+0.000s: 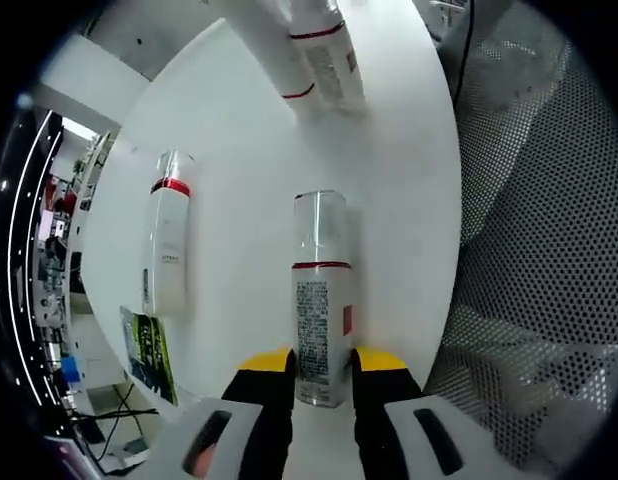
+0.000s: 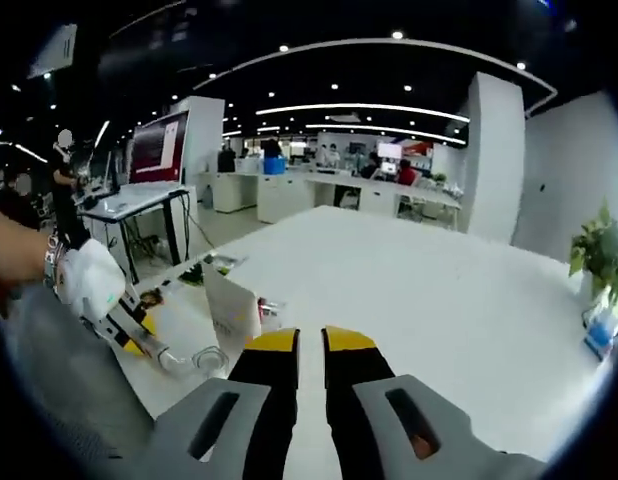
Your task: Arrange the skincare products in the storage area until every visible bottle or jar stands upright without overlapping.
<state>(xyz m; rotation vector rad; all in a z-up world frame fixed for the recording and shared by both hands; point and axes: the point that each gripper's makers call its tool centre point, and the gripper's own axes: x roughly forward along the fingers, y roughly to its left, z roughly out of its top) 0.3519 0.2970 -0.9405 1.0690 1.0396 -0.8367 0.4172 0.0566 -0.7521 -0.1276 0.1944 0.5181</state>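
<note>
Bottles lie and stand on a white table (image 1: 389, 170) in the left gripper view, whose picture is rolled so that the table runs up the frame. The left gripper (image 1: 322, 372) has its yellow-tipped jaws on either side of a bottle (image 1: 321, 300) with a clear cap and a red band, pinching its lower body just at the near edge of the table. A second bottle (image 1: 166, 235), also red-banded with a clear cap, sits well apart from it toward the table's left edge, close to a green-printed card (image 1: 149, 352) at that edge. Two more white bottles (image 1: 314, 50) with red bands sit at the far end of the table, just beside each other. A grey perforated panel (image 1: 549, 230) borders the table's right edge. In the right gripper view, the right gripper (image 2: 311, 342) hovers over the bare table (image 2: 439, 290) with its jaws nearly together and nothing between them. At the left of that view, the left gripper (image 2: 139, 335) holds the bottle (image 2: 194, 362) by the table's edge, beside a white box (image 2: 232, 310).
</note>
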